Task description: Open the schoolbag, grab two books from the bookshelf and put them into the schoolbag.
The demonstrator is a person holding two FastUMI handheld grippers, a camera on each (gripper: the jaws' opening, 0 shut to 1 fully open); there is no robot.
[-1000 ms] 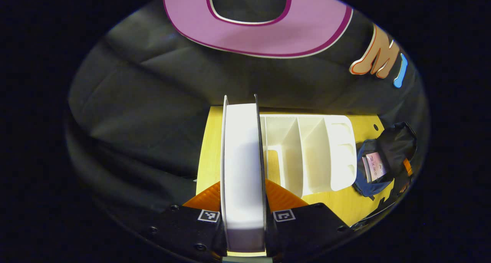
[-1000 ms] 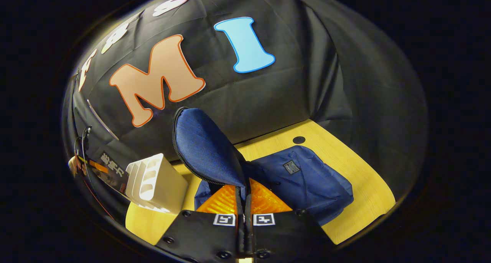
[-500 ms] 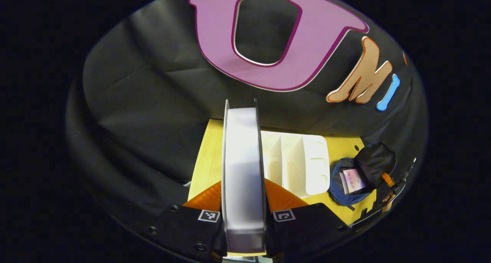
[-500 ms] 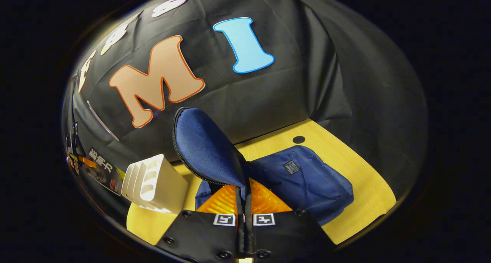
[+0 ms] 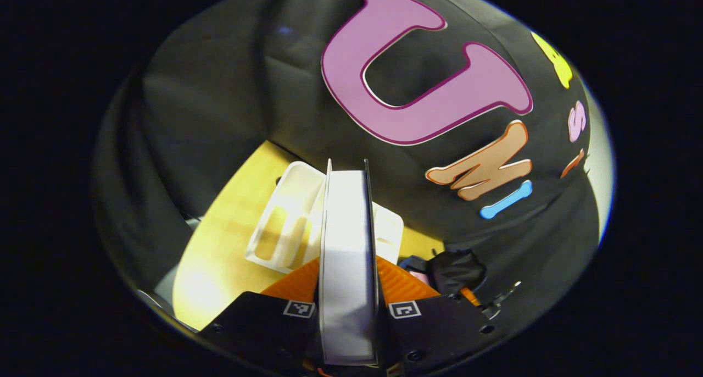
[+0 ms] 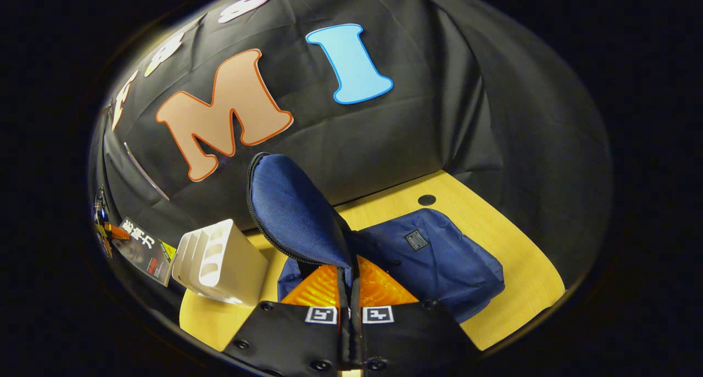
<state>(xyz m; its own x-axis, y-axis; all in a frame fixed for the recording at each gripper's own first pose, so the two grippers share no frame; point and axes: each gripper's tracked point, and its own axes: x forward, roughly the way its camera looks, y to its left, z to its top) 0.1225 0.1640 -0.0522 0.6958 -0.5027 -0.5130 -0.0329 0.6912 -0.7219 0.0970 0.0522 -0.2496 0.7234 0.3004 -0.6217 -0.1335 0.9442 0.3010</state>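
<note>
My left gripper (image 5: 347, 264) is shut on a book (image 5: 347, 217) held edge-on, its white page block facing me, up off the table. Behind it stands the white bookshelf (image 5: 283, 223). The schoolbag (image 5: 456, 270) lies low at the right of the left gripper view, dark and partly hidden. In the right gripper view my right gripper (image 6: 350, 272) is shut on the blue schoolbag's flap (image 6: 291, 212) and holds it upright. The schoolbag's body (image 6: 439, 256) lies on the table behind it. The held book (image 6: 144, 249) appears at the far left, beside the bookshelf (image 6: 219, 261).
The yellow wooden table (image 6: 516, 261) carries the bag and the shelf, with a dark round hole (image 6: 427, 200) near its back edge. Black cloth walls close in on the table. Bare tabletop (image 5: 219, 256) lies left of the shelf.
My left gripper has swung and tilted with the book, so the bookshelf slid left and the bag dropped lower in its view. The right gripper still holds the flap up, unmoved.
</note>
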